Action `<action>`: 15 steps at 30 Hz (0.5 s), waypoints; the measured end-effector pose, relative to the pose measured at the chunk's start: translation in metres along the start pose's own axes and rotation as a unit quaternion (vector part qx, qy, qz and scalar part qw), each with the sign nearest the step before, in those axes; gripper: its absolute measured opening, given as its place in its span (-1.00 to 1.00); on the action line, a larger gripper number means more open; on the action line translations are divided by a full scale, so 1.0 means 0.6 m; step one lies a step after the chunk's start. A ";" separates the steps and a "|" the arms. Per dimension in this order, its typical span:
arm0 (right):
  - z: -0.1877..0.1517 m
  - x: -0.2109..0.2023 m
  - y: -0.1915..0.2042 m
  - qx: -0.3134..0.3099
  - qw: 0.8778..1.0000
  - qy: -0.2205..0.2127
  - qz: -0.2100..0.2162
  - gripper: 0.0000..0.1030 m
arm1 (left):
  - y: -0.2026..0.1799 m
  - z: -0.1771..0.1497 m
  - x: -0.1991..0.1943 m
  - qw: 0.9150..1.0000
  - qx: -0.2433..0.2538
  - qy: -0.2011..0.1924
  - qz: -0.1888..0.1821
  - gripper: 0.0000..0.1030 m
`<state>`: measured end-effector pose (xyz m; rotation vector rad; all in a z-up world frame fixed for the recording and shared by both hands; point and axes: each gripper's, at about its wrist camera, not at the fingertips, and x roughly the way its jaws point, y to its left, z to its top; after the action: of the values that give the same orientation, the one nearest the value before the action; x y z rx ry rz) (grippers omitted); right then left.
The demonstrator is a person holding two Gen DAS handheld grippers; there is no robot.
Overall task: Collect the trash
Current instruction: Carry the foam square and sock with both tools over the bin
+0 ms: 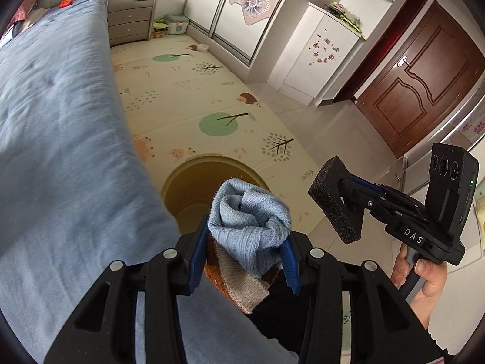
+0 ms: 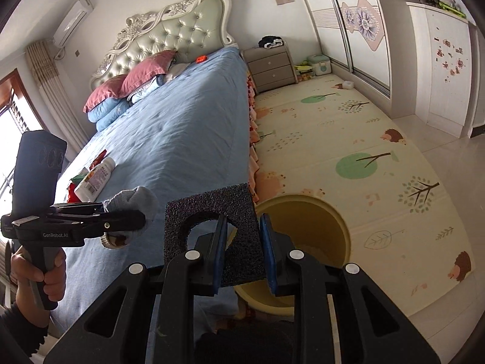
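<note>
A rolled light-blue sock [image 1: 248,215] with brown and beige parts is pinched between the blue pads of my left gripper [image 1: 245,242]. Just beyond it a yellow bin [image 1: 182,182] stands on the floor beside the bed. My right gripper [image 2: 244,227] is shut on a black foam block [image 2: 209,209] with a round hole, held near the bin [image 2: 345,230]. The left wrist view shows the right gripper [image 1: 348,188] and its foam [image 1: 333,200] to the right. The right wrist view has the left gripper [image 2: 139,212] with the sock [image 2: 136,197] at left, over the bed's edge.
On the blue bed [image 2: 182,127] lie a white bottle [image 2: 94,179] and red and green wrappers [image 2: 100,157]. A patterned play mat [image 1: 197,91] covers the floor beside the bed. A nightstand [image 1: 130,21], wardrobes and a brown door [image 1: 424,75] line the far side.
</note>
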<state>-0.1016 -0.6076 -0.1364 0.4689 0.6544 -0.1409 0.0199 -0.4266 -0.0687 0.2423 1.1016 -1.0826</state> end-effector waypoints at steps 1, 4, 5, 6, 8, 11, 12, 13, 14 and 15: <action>-0.003 -0.004 -0.012 0.003 1.000 0.000 -0.003 -0.57 | -0.009 0.004 0.012 1.000 0.004 0.005 -0.001 -0.16; -0.012 -0.010 -0.046 0.013 1.000 0.001 -0.015 -0.57 | -0.034 0.014 0.050 1.000 0.014 0.024 0.000 -0.16; -0.015 -0.010 -0.057 0.018 1.000 0.003 -0.018 -0.57 | -0.040 0.016 0.062 0.999 0.016 0.031 -0.001 -0.16; -0.019 -0.009 -0.068 0.022 1.000 0.004 -0.020 -0.57 | -0.044 0.019 0.075 0.999 0.016 0.038 -0.002 -0.16; -0.026 -0.004 -0.085 0.029 0.999 0.009 -0.022 -0.57 | -0.052 0.023 0.098 0.999 0.019 0.049 -0.002 -0.16; -0.032 0.011 -0.108 0.041 0.999 0.017 -0.020 -0.57 | -0.058 0.027 0.129 0.998 0.020 0.061 0.004 -0.16; -0.034 0.017 -0.113 0.044 0.999 0.020 -0.019 -0.57 | -0.058 0.029 0.139 0.998 0.019 0.065 0.006 -0.16; -0.036 0.024 -0.118 0.046 0.998 0.023 -0.018 -0.57 | -0.056 0.032 0.146 0.998 0.017 0.068 0.007 -0.16; -0.037 0.030 -0.122 0.049 0.998 0.026 -0.017 -0.57 | -0.054 0.034 0.152 0.997 0.014 0.072 0.008 -0.16; -0.037 0.036 -0.125 0.051 0.998 0.028 -0.016 -0.57 | -0.052 0.036 0.157 0.997 0.011 0.075 0.009 -0.16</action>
<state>-0.1171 -0.6636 -0.1936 0.5621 0.7121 -0.1918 0.0108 -0.5111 -0.1242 0.3535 1.2193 -1.0743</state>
